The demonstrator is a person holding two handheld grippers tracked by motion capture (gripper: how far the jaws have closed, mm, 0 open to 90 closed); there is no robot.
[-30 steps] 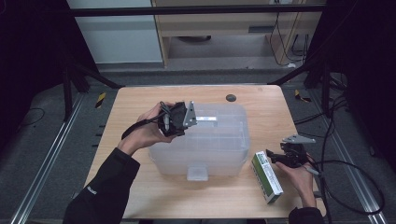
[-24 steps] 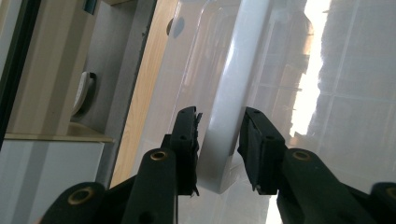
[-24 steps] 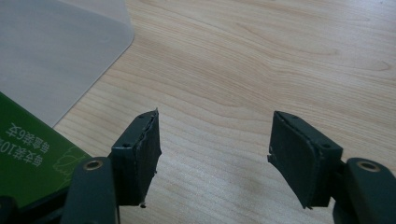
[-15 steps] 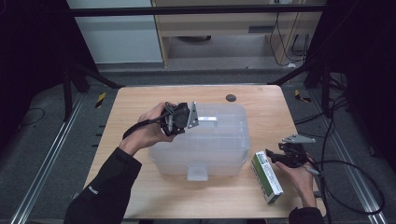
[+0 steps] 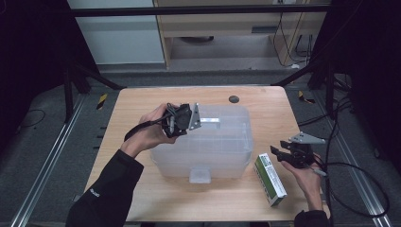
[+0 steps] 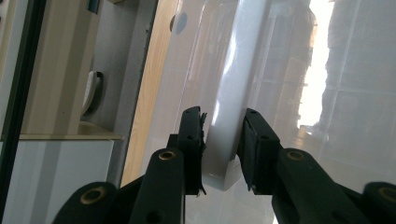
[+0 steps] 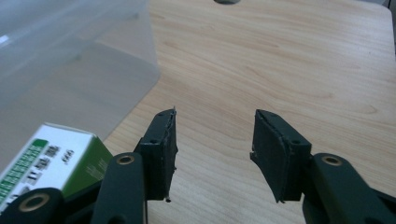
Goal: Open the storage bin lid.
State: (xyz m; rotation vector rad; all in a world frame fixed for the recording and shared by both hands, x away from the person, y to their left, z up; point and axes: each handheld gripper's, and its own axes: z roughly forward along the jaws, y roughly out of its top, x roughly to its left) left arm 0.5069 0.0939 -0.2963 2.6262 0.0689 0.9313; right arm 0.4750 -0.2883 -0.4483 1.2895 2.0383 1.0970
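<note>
Left gripper view: the latch tab (image 6: 219,154) of the light, slippery, flexible storage box (image 5: 208,142) is clamped; the right gripper (image 7: 215,149) is held open, empty.

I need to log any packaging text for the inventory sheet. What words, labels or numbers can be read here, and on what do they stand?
Green and white box: rows of printed characters on its side, too blurred to read in the right gripper view and too small in the high view.
Left sleeve: a small white mark, too small to read.
Clear plastic bin: no text to be seen.
</note>
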